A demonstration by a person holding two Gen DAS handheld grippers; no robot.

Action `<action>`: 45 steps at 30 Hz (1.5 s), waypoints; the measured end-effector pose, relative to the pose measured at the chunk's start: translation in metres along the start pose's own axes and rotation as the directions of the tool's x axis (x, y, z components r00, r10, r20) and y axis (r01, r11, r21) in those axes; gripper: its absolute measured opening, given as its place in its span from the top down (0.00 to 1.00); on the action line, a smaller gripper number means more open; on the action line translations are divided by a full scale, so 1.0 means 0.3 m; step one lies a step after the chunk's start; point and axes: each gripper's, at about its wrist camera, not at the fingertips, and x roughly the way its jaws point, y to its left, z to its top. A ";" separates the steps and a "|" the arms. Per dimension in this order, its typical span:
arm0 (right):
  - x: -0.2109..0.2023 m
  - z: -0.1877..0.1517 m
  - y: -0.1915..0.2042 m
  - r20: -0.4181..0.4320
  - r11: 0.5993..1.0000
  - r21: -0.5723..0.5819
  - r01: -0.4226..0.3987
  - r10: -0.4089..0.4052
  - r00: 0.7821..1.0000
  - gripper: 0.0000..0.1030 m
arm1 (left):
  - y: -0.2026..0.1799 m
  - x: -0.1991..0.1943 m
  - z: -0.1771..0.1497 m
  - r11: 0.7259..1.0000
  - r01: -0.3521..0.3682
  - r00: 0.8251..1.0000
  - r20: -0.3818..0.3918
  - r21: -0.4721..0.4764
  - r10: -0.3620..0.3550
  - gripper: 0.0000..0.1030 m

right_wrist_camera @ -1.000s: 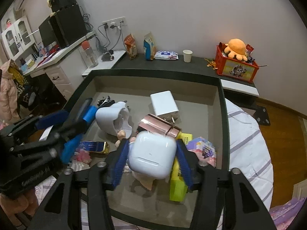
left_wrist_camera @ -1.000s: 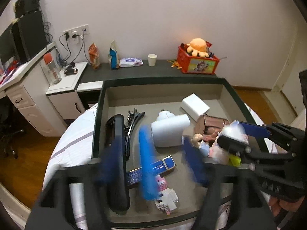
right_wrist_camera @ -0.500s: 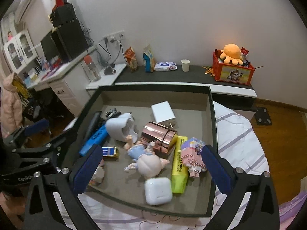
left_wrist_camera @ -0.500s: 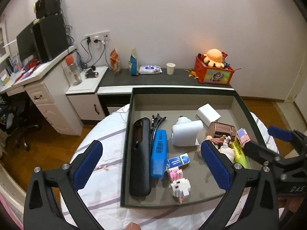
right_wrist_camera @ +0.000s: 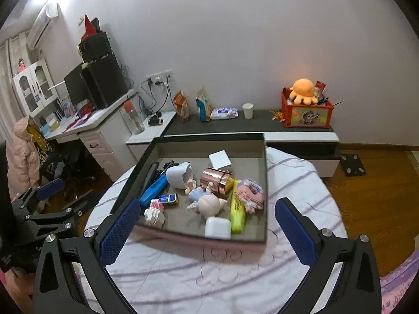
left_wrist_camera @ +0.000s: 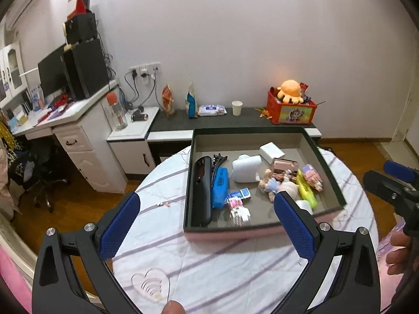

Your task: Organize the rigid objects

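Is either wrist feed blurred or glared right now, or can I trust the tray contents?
Left wrist view: tray fairly sharp, slight smear on its near edge, strong fisheye bending, dark vignette in the corners. Right wrist view: near edge of the tray motion-smeared, white earbud case soft; warm glow on the wall above the plush octopus.

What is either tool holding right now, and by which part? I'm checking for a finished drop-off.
Nothing is held. The left tool and the right tool both stand wide open and empty, above the tablecloth, short of the tray.

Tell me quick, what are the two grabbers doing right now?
Left gripper: open, holding nothing.
Right gripper: open, holding nothing.
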 end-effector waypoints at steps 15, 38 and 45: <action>-0.343 -0.255 0.030 0.091 0.999 0.018 0.051 -0.053 0.994 0.00 | -0.011 -0.327 -0.204 0.996 -0.075 0.995 0.067 -0.042 0.078 0.00; -0.368 -0.391 0.098 0.045 0.999 0.004 0.037 -0.037 0.998 0.00 | -0.053 -0.433 -0.356 0.997 -0.048 0.998 0.024 -0.059 0.049 0.00; -0.366 -0.390 0.101 0.044 0.999 0.004 0.037 -0.037 0.998 0.00 | -0.043 -0.426 -0.350 0.996 -0.051 0.998 0.021 -0.070 0.052 0.00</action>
